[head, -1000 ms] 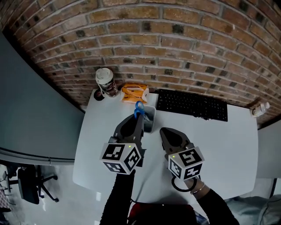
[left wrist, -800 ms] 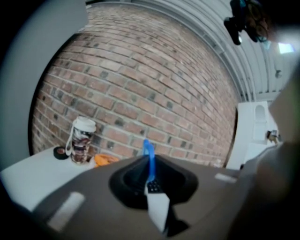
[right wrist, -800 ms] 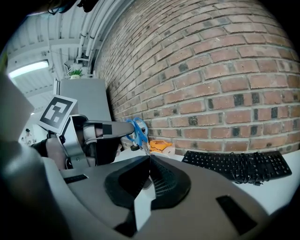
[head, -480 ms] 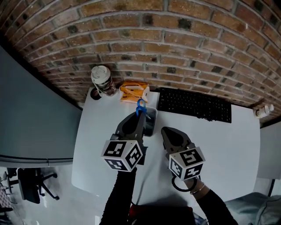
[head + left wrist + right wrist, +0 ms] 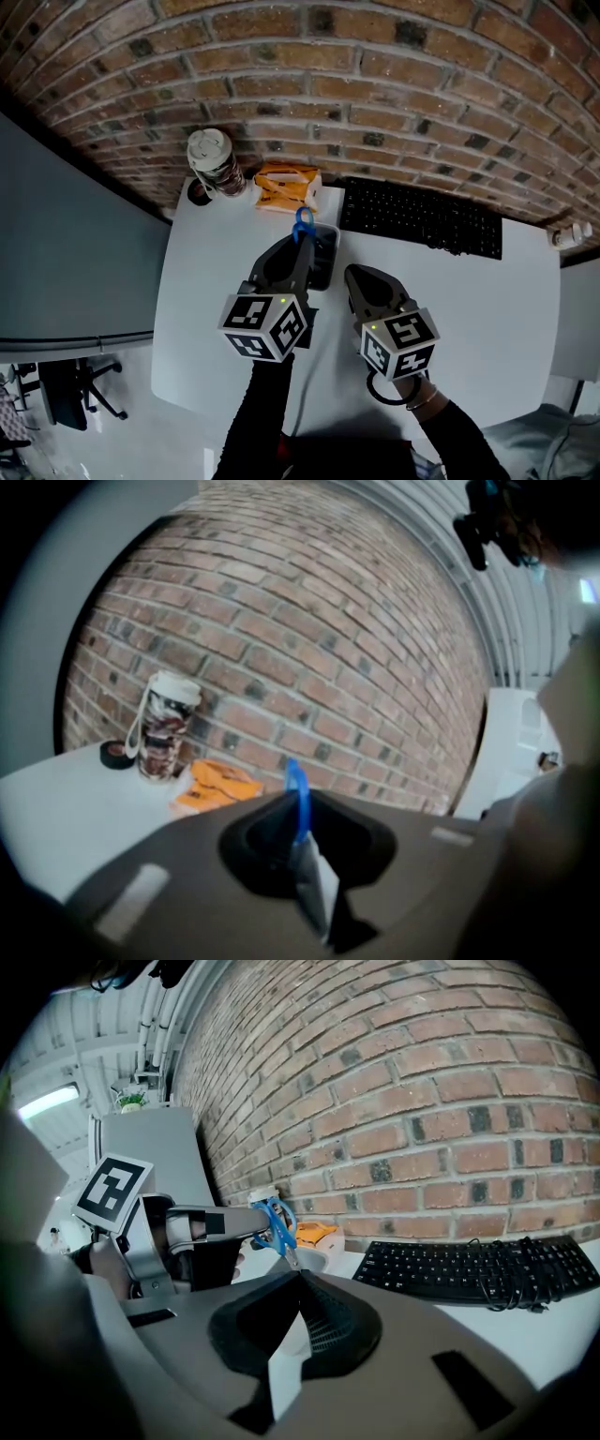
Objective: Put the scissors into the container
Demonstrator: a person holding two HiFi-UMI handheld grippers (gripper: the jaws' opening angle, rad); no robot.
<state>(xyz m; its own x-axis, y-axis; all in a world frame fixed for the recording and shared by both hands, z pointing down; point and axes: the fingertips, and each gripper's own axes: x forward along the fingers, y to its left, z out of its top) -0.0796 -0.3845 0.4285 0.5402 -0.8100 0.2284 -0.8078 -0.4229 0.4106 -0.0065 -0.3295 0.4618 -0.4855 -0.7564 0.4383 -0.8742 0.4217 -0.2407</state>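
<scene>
Blue-handled scissors [image 5: 302, 223] stand handle-up in my left gripper [image 5: 300, 244], which is shut on them. They hang over the near left rim of a small grey container [image 5: 328, 246] on the white table [image 5: 216, 281]. In the left gripper view the blue handle loop [image 5: 296, 789] rises between the jaws. The right gripper view shows the scissors [image 5: 274, 1224] pointing blade-down just above the pale container [image 5: 323, 1258]. My right gripper [image 5: 351, 276] hovers right of the container, jaws together with nothing in them; the blades' lower part is hidden.
A black keyboard [image 5: 422, 220] lies along the brick wall to the right. An orange packet [image 5: 286, 187], a lidded cup [image 5: 214, 164] and a dark tape roll [image 5: 195, 192] sit at the back left. A small bottle [image 5: 572, 234] stands at the far right edge.
The head view has tilted a little. My left gripper has edged slightly forward with the scissors, still over the container's near rim. The right gripper has hardly moved.
</scene>
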